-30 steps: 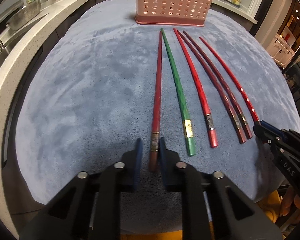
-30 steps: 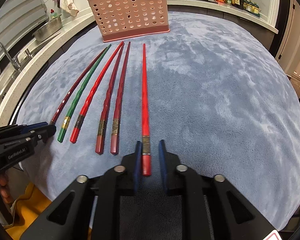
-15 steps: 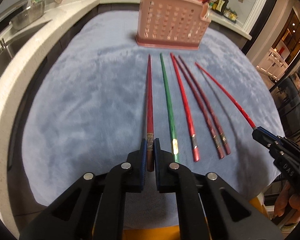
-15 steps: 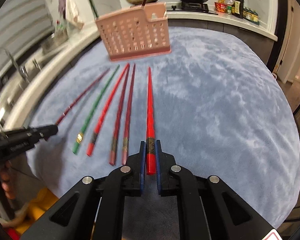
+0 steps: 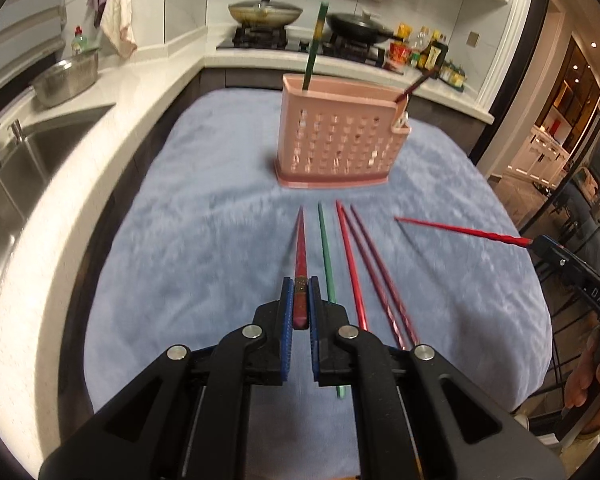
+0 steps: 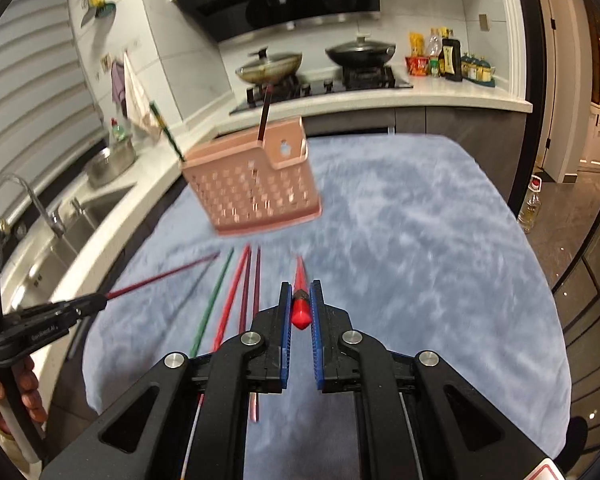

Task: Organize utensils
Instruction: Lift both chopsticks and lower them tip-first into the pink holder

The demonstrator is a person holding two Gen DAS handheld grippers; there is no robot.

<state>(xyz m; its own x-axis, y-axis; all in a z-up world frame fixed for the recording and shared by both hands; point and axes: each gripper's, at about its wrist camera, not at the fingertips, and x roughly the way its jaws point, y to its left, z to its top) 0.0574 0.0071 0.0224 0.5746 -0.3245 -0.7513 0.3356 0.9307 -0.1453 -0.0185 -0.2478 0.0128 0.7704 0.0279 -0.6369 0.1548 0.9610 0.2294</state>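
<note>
My left gripper (image 5: 299,285) is shut on a dark red chopstick (image 5: 300,258) and holds it off the blue cloth, tip toward the pink perforated holder (image 5: 338,144). My right gripper (image 6: 300,287) is shut on a bright red chopstick (image 6: 301,280), also lifted; it shows in the left wrist view (image 5: 460,232). A green chopstick (image 5: 326,256), a red one (image 5: 350,260) and two dark red ones (image 5: 380,280) lie on the cloth. The holder (image 6: 256,188) has a green and a dark chopstick standing in it.
The blue cloth (image 5: 204,240) covers the table. A sink with tap (image 6: 28,216) and a steel bowl (image 5: 66,82) are on the left counter. A stove with pans (image 5: 268,14) and bottles (image 5: 424,50) stand behind the holder.
Both grippers closed on their chopsticks and lifted them off the cloth, rising and tilting up so the holder and kitchen came into view.
</note>
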